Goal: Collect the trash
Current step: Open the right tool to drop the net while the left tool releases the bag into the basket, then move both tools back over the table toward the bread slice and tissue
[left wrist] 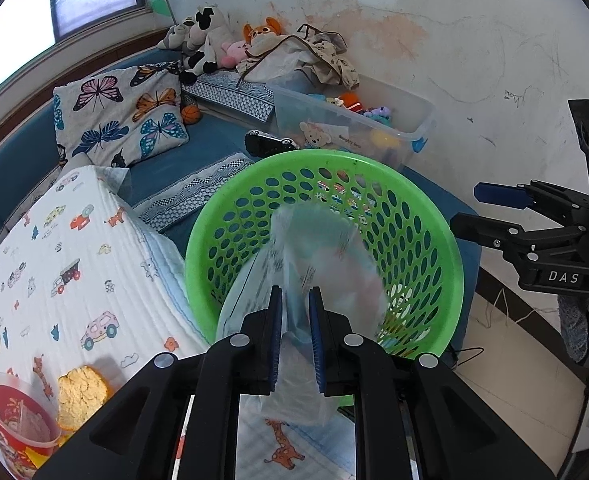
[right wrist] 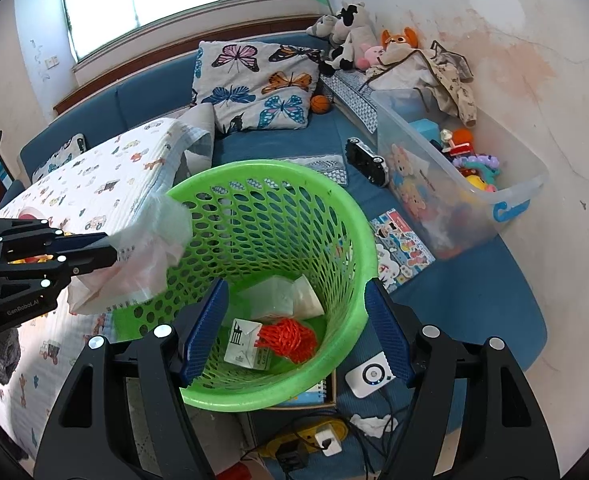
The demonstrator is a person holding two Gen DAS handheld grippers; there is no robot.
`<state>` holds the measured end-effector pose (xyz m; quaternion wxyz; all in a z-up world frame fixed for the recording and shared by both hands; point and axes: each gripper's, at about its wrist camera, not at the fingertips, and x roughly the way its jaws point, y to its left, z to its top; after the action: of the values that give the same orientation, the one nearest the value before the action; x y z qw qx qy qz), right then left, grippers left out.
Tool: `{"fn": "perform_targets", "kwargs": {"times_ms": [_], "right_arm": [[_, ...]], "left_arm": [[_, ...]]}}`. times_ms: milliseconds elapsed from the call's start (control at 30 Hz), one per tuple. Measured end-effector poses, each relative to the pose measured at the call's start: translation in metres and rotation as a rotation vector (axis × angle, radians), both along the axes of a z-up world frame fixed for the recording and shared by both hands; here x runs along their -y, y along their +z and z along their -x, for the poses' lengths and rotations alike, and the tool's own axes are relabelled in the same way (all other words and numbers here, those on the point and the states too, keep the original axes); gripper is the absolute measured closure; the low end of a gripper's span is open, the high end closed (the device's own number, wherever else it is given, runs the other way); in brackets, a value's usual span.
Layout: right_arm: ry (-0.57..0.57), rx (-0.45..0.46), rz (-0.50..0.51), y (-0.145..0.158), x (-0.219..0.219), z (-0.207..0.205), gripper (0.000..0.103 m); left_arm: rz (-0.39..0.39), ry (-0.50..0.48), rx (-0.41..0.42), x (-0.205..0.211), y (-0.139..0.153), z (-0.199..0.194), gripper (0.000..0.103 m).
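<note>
Clamped between the narrow blue pads of the left gripper is a crumpled, translucent plastic bag, and it is hanging over the near rim of the green basket, part of it drooping outside the wall in the right wrist view. Straddling the opposite side, the right gripper is standing wide with nothing pressed between its pads; whether a pad is touching the rim cannot be told. Down on the basket floor a white carton, an orange mesh bundle and a white wrapper are already lying. More trash is waiting outside: a red cup and a yellow crumpled piece on the printed blanket, and a white tissue below the basket among the cables. My reading is that the bag is about to be dropped in. What could go wrong is mostly the bag itself: it is light and limp, so a release this close to the rim could be leaving it snagged on the edge or sliding down outside. It could also be clinging to the ribbed pads. With the right fingers open, the light basket could be tipping if bumped.
</note>
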<state>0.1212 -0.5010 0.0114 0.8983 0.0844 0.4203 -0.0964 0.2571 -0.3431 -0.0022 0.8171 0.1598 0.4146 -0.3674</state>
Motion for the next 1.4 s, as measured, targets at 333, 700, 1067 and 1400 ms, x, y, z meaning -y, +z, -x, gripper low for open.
{"fn": "perform_targets", "kwargs": {"times_ms": [333,700,1067,1400], "right_arm": [[-0.003,0.003,0.000,0.002,0.002,0.003,0.032],[0.022,0.026,0.019,0.013,-0.017,0.011,0.029],[0.082,0.058,0.033,0.028,-0.056,0.013,0.027],[0.191,0.062,0.032,0.026,-0.120,0.000,0.024]], "left_arm": [[0.030,-0.004,-0.002,-0.004,0.005,0.003,0.079],[0.071,0.022,0.036,-0.039,0.023,0.022,0.068],[0.123,0.097,0.077,-0.106,0.043,0.046,0.061],[0.116,0.212,0.135,-0.191,0.049,0.069,0.056]]}}
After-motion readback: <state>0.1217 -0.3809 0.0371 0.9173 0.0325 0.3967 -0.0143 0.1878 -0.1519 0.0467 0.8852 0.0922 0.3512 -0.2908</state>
